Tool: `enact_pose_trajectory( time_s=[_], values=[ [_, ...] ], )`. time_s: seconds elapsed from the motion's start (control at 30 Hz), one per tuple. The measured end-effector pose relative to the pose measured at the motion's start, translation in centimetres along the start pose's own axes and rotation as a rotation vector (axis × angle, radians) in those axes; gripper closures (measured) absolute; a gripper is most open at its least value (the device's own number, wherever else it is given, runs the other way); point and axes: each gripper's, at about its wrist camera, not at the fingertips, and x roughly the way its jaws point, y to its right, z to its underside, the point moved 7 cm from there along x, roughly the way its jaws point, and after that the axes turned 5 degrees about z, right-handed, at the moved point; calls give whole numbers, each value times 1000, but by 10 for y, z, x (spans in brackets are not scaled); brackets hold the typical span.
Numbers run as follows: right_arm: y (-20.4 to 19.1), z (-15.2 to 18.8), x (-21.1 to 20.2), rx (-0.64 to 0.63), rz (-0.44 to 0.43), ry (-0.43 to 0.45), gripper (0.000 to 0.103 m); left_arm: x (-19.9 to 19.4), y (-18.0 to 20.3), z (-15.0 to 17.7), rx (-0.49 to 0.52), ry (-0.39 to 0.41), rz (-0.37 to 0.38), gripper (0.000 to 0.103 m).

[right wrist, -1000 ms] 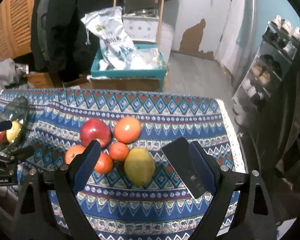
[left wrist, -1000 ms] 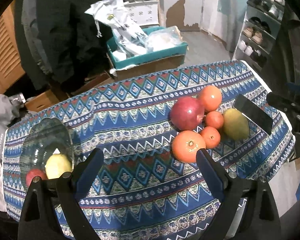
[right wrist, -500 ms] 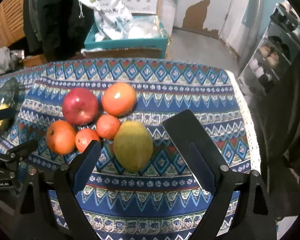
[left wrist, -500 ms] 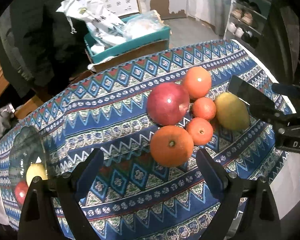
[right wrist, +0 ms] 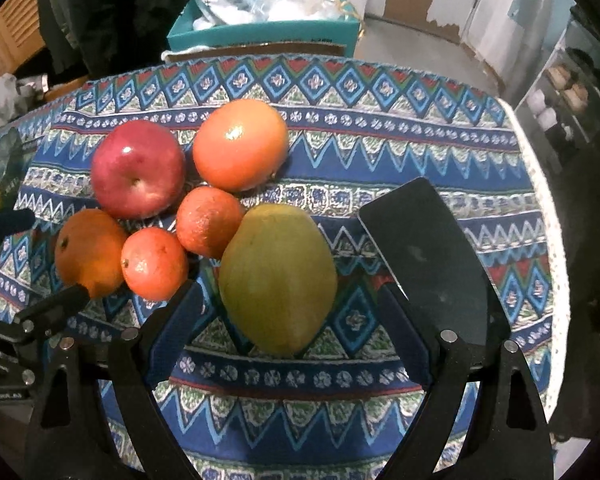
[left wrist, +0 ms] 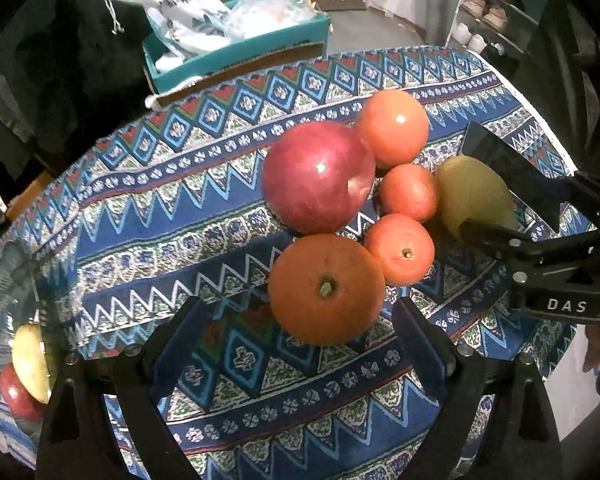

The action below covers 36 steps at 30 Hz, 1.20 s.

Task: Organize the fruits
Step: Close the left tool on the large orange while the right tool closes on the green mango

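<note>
A cluster of fruit lies on the patterned tablecloth (left wrist: 188,216). My left gripper (left wrist: 298,320) is open and points steeply down, with the large orange (left wrist: 326,288) just ahead between its fingertips, untouched. Behind the orange are a red apple (left wrist: 318,176), a big orange-red fruit (left wrist: 392,128) and two tangerines (left wrist: 408,192). My right gripper (right wrist: 288,300) is open too, its fingers either side of the near end of the yellow-green mango (right wrist: 278,276) without pressing it. A glass bowl (left wrist: 8,280) at the far left holds a yellow fruit (left wrist: 30,356) and a red one.
A black flat slab (right wrist: 424,252) lies right of the mango, near the cloth's right edge (right wrist: 540,184). Behind the table stand a teal box (left wrist: 236,52) of bags, dark hanging clothes and a shoe rack (left wrist: 496,12). Bare cloth lies between bowl and fruit.
Both grippers have come down and closer to the fruit, which now fills more of each view. The left has centred on the orange, the right on the mango. Jaws stay wide.
</note>
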Motion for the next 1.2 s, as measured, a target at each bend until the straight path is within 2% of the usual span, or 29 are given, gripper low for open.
enact_pose_trajectory(
  time_s=[0.2, 0.53, 0.67, 0.77, 0.83, 1.0, 1.2],
  values=[
    [3, -2, 18, 19, -19, -23, 15, 12, 1, -3, -15, -20, 23, 9],
    [-2, -1, 28, 13, -77, -32, 35, 25, 11, -7, -16, -28, 61, 10],
    [-4, -1, 29, 10, -73, -27, 35, 26, 16, -5, -13, -27, 117, 20],
    [-6, -1, 29, 8, -67, -20, 36, 24, 16, -4, -7, -24, 103, 26],
    [-6, 0, 29, 9, -61, -15, 36, 23, 12, -4, -5, -21, 78, 35],
    [-7, 1, 25, 1, -36, -13, 36, 20, 7, 0, -33, -21, 109, 36],
    [-10, 1, 16, -6, -16, 10, 36, 14, 7, 6, -20, -20, 90, 36]
  ],
)
